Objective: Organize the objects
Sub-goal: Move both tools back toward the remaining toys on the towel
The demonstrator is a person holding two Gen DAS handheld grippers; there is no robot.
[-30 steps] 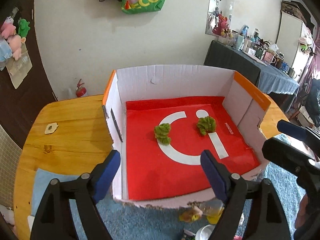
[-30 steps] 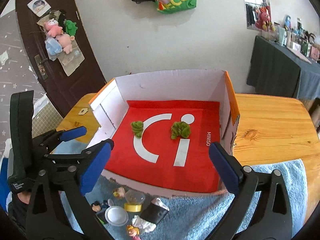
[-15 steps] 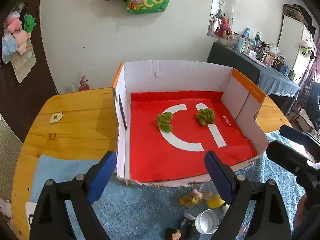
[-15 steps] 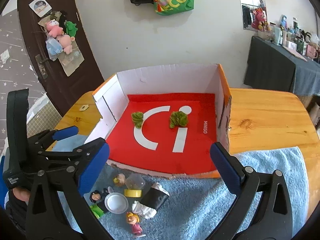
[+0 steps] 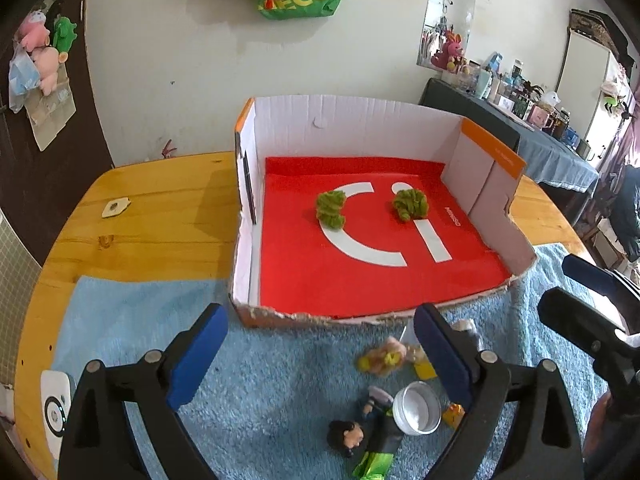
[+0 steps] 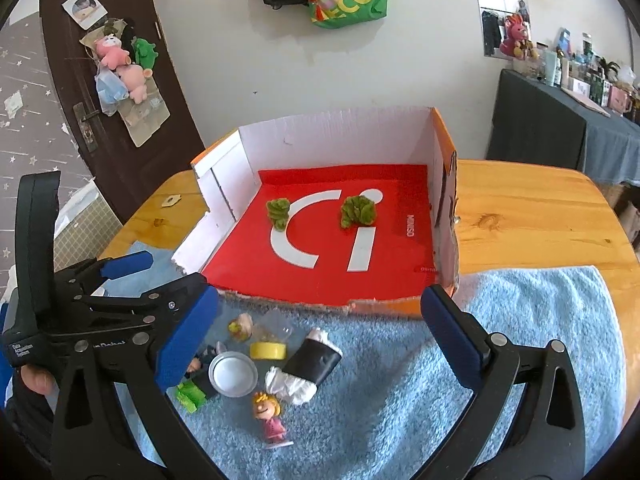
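The left gripper [image 5: 320,352] stands spread wide, its jaws having just been opening, with nothing between the blue pads [image 5: 198,354]; under the gap lies only the blue towel [image 5: 140,312]. The right gripper [image 6: 320,340] is likewise wide apart and holds nothing, poised above the towel with the cluster of small toys below and just ahead of it.

That cluster lies on the towel just in front of the box's torn front edge. In the right wrist view it holds a round silver tin [image 6: 233,374], a yellow ring-shaped piece [image 6: 268,351] under a clear dome [image 6: 276,328], a black-and-white figure [image 6: 310,368] lying on its side, a small girl figurine in pink [image 6: 270,420] standing nearest the camera, a dark-haired figurine [image 6: 200,364] partly behind the left pad, and a bright green piece [image 6: 190,394]. A small pale toy [image 6: 240,326] sits near the dome; it is too blurred to tell what it is.

Beyond them stands the open cardboard box [image 5: 360,120], white inside with orange rims, lined with a red sheet [image 5: 320,276] bearing white marks. Two green fuzzy toys [image 5: 331,208] [image 5: 410,205] rest apart on that sheet, toward the middle. The box sits on a wooden table [image 5: 160,220], its front edge on the towel.
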